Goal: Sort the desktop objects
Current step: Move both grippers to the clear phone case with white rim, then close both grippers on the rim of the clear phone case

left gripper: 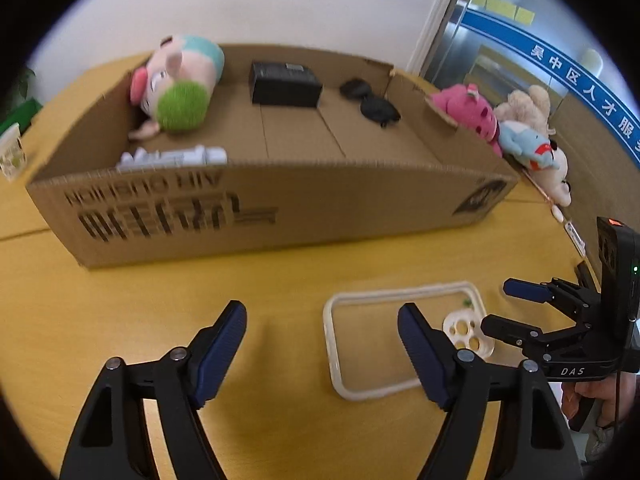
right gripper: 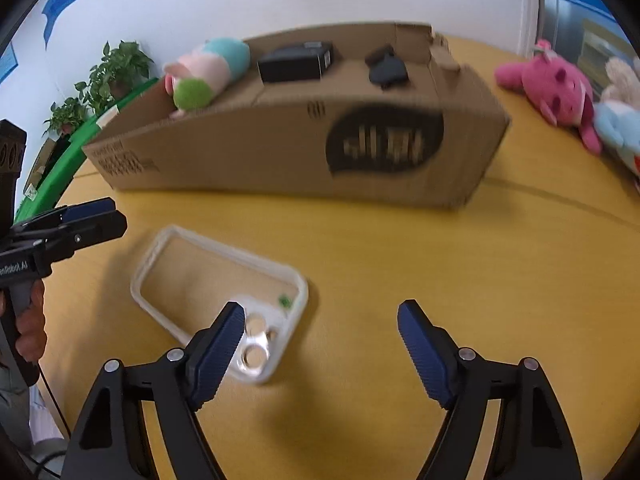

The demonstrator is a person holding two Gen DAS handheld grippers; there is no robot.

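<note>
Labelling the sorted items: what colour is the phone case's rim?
Off-white rim, clear back; the phone case shows best in the left wrist view.

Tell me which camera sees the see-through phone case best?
The left wrist view: the phone case lies sharp, only its near corner hidden by a finger. In the right wrist view it is blurred and partly hidden too.

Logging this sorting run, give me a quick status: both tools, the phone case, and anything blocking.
Left tool open, empty. Right tool open, empty, over table. Clear phone case flat on table before cardboard box, ungripped. Nothing blocking it.
</note>
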